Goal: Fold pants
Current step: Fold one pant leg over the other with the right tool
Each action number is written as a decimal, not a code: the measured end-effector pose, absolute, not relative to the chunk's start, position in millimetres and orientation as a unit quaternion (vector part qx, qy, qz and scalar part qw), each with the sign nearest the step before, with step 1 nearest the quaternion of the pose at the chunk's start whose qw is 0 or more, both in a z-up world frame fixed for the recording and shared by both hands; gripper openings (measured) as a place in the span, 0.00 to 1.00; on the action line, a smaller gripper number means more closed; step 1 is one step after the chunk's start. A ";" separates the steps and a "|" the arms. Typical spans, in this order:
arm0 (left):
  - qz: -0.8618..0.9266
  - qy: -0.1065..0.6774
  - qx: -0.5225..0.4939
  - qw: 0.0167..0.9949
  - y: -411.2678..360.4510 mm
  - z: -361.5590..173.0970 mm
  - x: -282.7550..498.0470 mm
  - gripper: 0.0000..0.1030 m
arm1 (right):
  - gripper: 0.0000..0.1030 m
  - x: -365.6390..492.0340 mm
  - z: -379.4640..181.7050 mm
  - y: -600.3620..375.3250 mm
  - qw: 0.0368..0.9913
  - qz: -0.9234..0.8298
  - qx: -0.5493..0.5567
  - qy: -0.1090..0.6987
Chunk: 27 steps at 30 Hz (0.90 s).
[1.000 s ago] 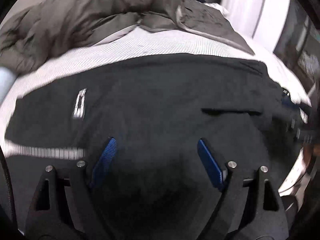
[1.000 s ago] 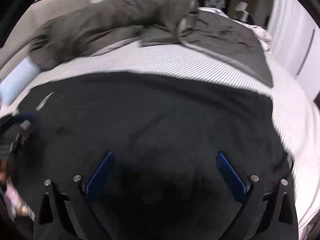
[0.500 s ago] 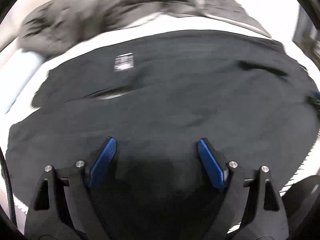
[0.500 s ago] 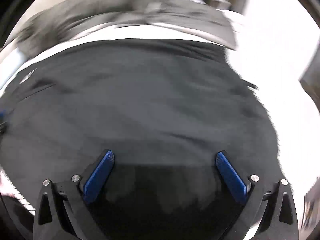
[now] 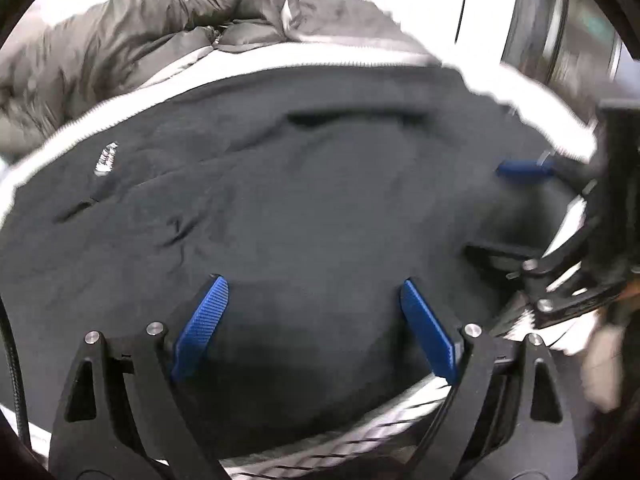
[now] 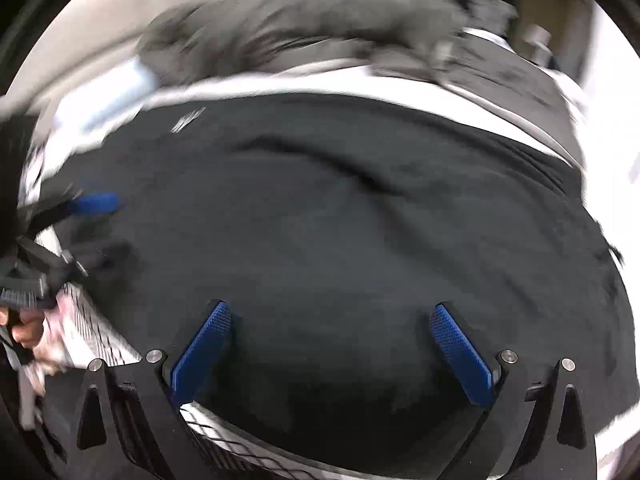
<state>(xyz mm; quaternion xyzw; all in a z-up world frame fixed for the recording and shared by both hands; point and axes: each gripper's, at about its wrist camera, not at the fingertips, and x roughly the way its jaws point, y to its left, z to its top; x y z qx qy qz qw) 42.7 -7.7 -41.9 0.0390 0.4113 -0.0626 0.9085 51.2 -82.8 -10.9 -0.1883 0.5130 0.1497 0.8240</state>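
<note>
While both tools [image 5: 312,284] [image 6: 330,310] gape empty, the black pants [image 5: 320,208] lie spread just beneath them

The black fabric pants [image 5: 320,208] lie spread flat on the white striped bedsheet [image 5: 360,436], filling the middle of both wrist views. Behind them, at the far side of the bed, a rumpled grey padded quilt [image 5: 152,32] is heaped on the sheet (its edge stops short of the pants, with a strip of sheet between). The left gripper [image 5: 310,320] hangs over the near part of the pants, and the right gripper [image 6: 330,340] does likewise, to its right. A narrow band of sheet lies before the pants' near edge.
</note>
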 end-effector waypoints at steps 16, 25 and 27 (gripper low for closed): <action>0.136 0.360 -0.076 0.920 190.5 -44.8 -16.8 0.91 | 1.00 35.3 23.0 -261.5 0.874 -0.087 -0.128 0.461; 0.011 0.372 -0.053 0.927 91.9 -18.5 57.2 0.91 | 1.00 90.1 6.0 -131.2 0.859 0.086 -0.108 0.493; -0.015 0.391 -0.032 0.920 68.0 -22.3 81.9 0.91 | 1.00 107.8 -8.2 -109.5 0.848 0.101 -0.117 0.507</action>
